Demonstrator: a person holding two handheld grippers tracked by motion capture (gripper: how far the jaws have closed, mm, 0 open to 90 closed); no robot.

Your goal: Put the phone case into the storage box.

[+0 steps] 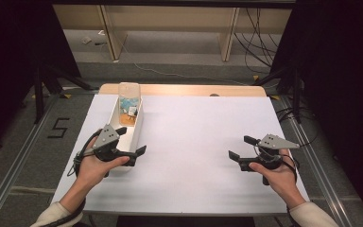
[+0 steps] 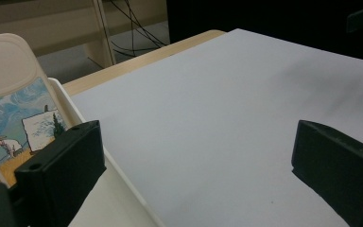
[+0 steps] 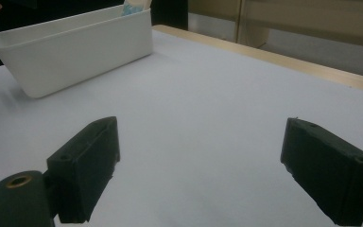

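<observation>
The white tray [image 1: 133, 128] lay just beside the left gripper [image 1: 131, 145], its long body running away from that gripper toward the far edge of the table [image 1: 208, 142]. A printed pouch [image 1: 128, 101] with a painted scene stood leaning in the tray's far end, beyond the left gripper's jaws. In the left gripper view the jaws stood wide apart with nothing between them; one jaw hung over the tray's near rim [image 2: 82, 118] and the other over bare tabletop, so the rim sat just inside the gap without being pressed. The right gripper [image 1: 242, 147] rested well away on the other side, its jaws likewise spread and empty, pointing across the table at the tray's long outer wall [image 3: 75, 52].

The likeliest trouble lay in that straddled rim. The tray looked light and thin-walled, and if the left jaws closed on the wall alone it would probably tip toward the gripper or skid across the smooth surface rather than lift level. A tilt would send the pouch sliding along the tray or toppling over the low side. A jaw brushing the rim on its way in could also push the tray out of line before any grip formed. Since the right gripper was far off, it could not have steadied the tray's opposite wall in time.
</observation>
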